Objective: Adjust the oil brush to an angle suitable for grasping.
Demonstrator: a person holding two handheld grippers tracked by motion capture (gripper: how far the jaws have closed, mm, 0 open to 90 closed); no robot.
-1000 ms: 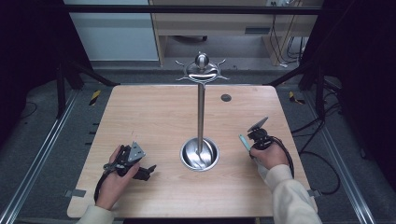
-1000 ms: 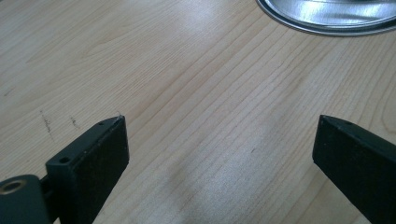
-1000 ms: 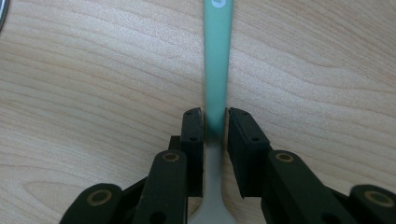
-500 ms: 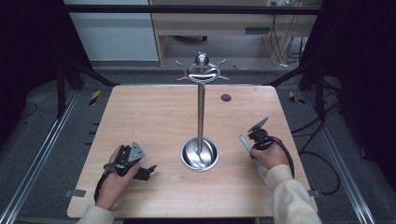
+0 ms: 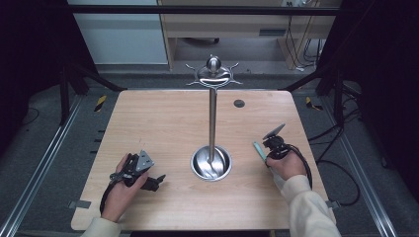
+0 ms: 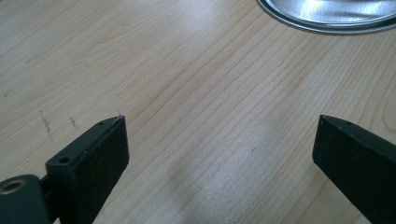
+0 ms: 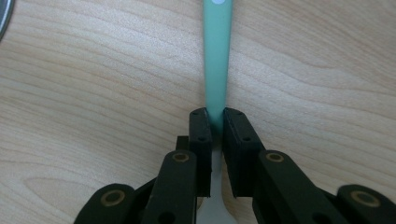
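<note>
Moved: almost nothing has shifted since the earlier picture. Both hands rest in the same spots, and the right tongs have just been closing, with the green stick between the jaws.
Right tongs: the right tongs [image 7: 215, 122] are clenched on the green stick [image 7: 217, 56]. The two black jaws squeeze its thin end from both sides, so it can't slip out.
Green stick: it lies flat on the counter [image 5: 163, 123], on the person's right side, just beside the metal stand. It points away from the tongs across the wood. Its far end has a small white dot.
Left tongs: the left tongs [image 6: 219, 158] are released, jaws wide apart, with nothing but bare wood between them. They wait low over the counter, near the edge of the stand's shiny round foot.
Metal stand: the metal stand [image 5: 212, 118] rises from the middle of the counter, a tall pole on a round dish, with curly hooks at the top. I guess the stick is being picked up to go there.
Next: the grip looks snug, so a lift seems ready.
</note>
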